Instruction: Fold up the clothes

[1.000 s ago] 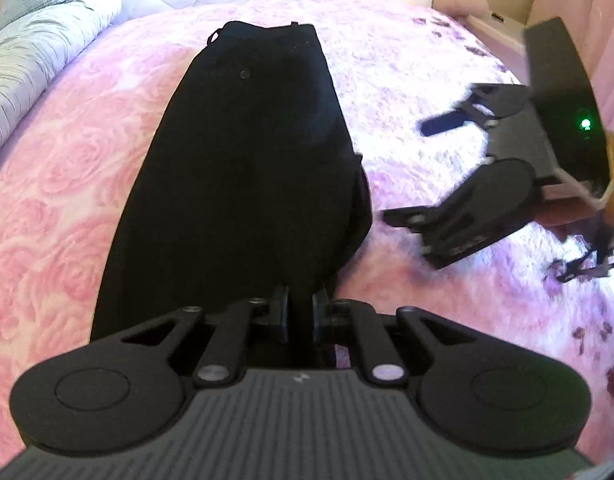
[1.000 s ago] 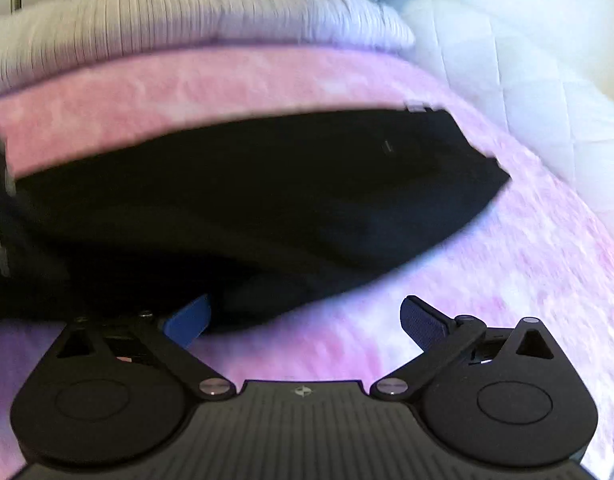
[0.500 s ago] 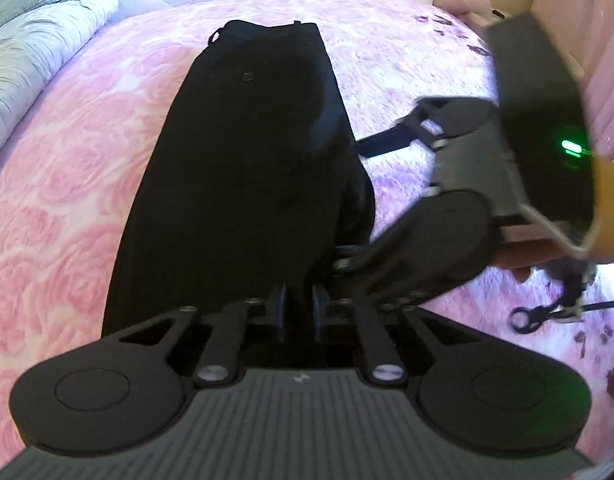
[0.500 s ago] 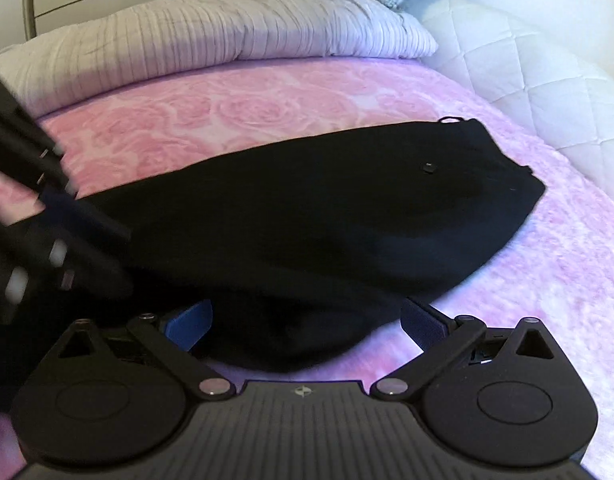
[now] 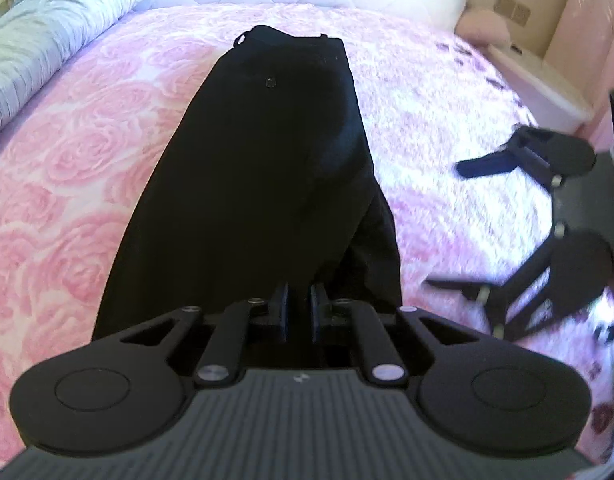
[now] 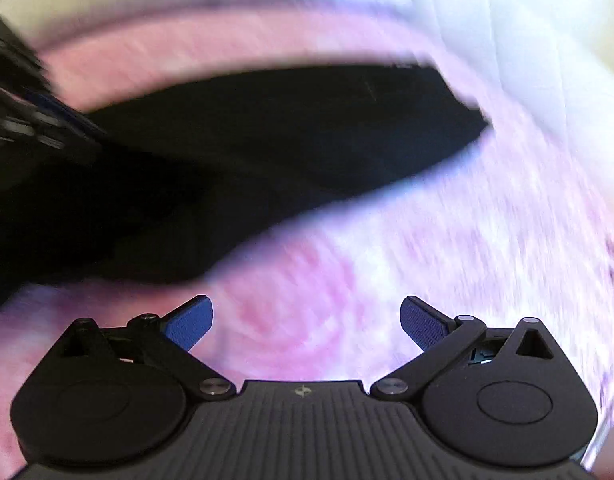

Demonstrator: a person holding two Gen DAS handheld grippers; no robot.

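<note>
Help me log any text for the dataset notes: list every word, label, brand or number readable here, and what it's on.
No readable words or numbers anywhere.
Left gripper body: a small pale logo mark, no letters.
Right gripper body: the same kind of mark, no letters.
Black trousers: no label shows.
Right wrist view: heavily blurred.

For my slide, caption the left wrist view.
Left tongs pinch black trousers on a pink rose bedspread; right tongs open nearby.

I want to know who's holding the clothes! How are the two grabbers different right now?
The left gripper is shut on the black pants; the right gripper is open, with only pink bedspread between its fingers. The left sits over the pants; the right is beside them. Both are black with blue pads.
</note>
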